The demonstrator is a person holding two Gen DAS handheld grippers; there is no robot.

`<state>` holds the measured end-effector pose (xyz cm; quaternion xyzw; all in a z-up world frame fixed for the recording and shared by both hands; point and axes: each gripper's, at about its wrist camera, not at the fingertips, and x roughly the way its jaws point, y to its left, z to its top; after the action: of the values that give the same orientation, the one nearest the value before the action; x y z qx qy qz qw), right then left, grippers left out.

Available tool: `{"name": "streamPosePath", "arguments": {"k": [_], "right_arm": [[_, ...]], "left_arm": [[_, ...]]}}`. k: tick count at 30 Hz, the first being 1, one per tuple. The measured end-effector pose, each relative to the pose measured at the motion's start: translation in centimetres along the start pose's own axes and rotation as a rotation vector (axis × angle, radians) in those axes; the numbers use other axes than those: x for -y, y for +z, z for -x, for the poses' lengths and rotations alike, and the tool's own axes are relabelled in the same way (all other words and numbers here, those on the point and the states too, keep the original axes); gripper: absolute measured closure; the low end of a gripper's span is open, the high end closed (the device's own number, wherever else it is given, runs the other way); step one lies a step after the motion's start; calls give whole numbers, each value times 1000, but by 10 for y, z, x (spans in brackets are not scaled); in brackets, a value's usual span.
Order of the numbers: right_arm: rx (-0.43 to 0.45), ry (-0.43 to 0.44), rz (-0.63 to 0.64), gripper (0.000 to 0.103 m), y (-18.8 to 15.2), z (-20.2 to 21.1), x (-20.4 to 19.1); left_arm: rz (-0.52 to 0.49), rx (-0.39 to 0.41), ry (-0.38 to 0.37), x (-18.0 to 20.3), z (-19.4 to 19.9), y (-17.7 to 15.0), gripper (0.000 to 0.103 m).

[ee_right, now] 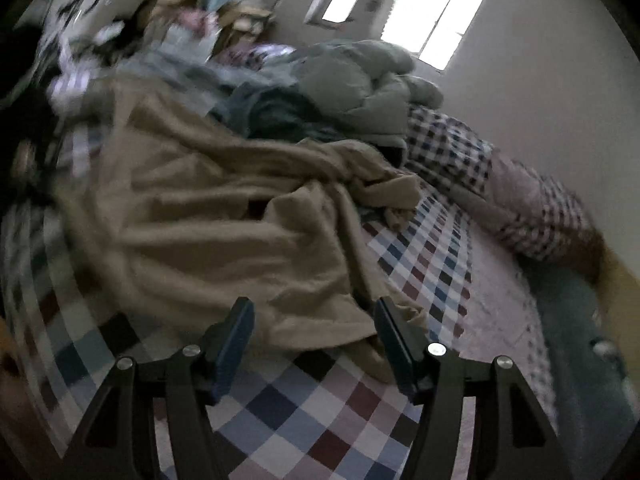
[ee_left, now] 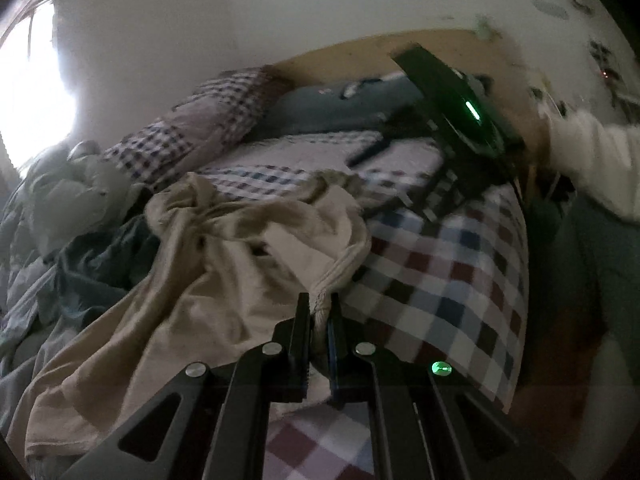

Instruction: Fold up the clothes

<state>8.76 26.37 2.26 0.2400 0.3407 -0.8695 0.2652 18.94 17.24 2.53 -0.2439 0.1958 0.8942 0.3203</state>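
Beige garment lies crumpled on checked bedcover, left tongs clamped on its ribbed edge, right tongs apart.

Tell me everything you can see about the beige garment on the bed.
The beige garment is soft, thin cloth, crumpled and unfolded, spread over the checked bedspread. A ribbed, bunched edge is pinched in the shut left gripper. Its near hem lies between the open right gripper fingers, unpinched. Its far side meets a dark blue cloth.
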Motion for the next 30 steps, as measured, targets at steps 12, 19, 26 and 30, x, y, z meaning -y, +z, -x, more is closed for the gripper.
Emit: {"name": "streamPosePath", "arguments": {"k": [12, 19, 26, 30], "right_arm": [[-38, -182, 253, 45, 0, -15, -35], [-47, -239, 369, 59, -2, -22, -49], [-42, -232, 405, 63, 1, -29, -61], [-54, -230, 416, 84, -1, -37, -64]], "left_arm": [[-36, -13, -3, 4, 0, -1, 97], [-54, -17, -13, 8, -3, 0, 97], [-59, -15, -16, 9, -2, 1, 97], [-59, -12, -14, 9, -2, 2, 97]]}}
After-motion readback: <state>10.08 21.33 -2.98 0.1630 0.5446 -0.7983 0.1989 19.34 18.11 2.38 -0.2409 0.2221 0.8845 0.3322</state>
